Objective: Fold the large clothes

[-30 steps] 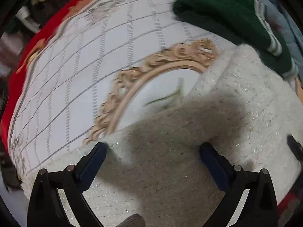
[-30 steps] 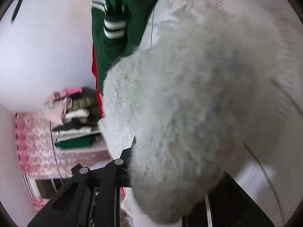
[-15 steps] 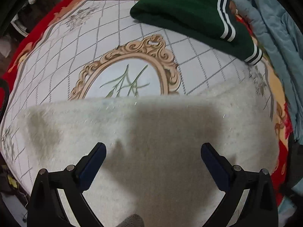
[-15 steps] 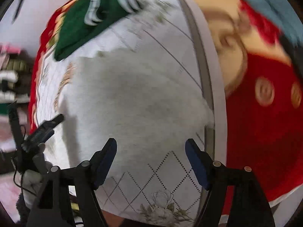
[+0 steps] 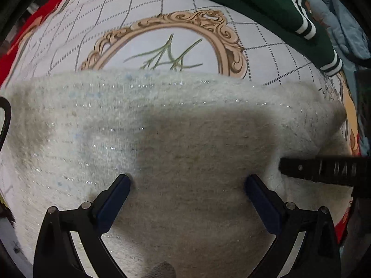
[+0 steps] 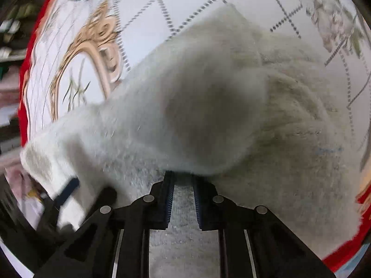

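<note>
Two views examined. Left wrist: left gripper (image 5: 187,183) fingers spread wide above the cream sweater (image 5: 162,125), which lies flat on the patterned bedspread (image 5: 150,7); green garment (image 5: 266,7) beyond. Right wrist: right gripper (image 6: 183,185) pinched together on a raised sweater fold (image 6: 192,115).

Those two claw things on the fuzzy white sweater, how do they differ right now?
The left gripper has its fingers spread wide over the white sweater, gripping nothing. The right gripper has its fingers drawn close together, pinching a raised fold of the sweater. The left one sits over flat fabric; the right one meets bunched fabric. Both are black with blue pads.
</note>
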